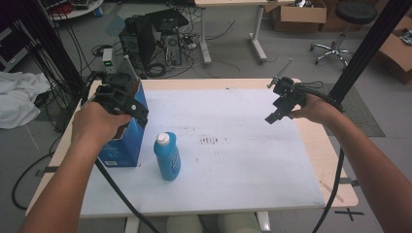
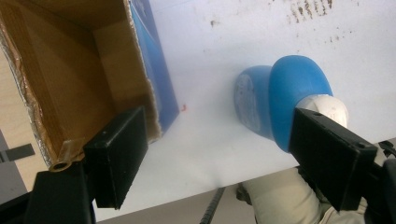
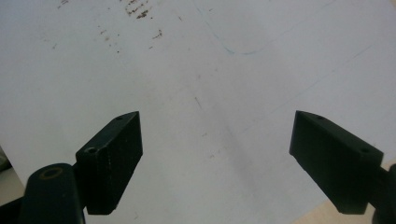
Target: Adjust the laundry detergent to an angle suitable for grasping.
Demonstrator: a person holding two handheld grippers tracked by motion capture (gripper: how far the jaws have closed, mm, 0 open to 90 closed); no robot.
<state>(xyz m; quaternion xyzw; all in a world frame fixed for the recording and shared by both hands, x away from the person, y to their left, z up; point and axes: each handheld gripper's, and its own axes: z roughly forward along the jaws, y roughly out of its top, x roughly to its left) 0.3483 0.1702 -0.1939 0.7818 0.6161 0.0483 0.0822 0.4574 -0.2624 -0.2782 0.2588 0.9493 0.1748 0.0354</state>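
High view: my left gripper (image 1: pixel 127 99) hovers wide open and empty over the open blue carton (image 1: pixel 127 145). Beside it the blue bottle (image 1: pixel 166 156) stands ungrasped, so packing seems unstarted; my right gripper (image 1: pixel 278 108) gapes idle.

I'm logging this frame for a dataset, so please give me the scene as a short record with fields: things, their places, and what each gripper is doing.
surface: white table top
box: blue carton, open top, at the table's left edge
bottle: blue bottle, white cap, upright, right of the carton
left gripper: open, above the carton's edge and the bottle, holding nothing
right gripper: open, over bare table, holding nothing
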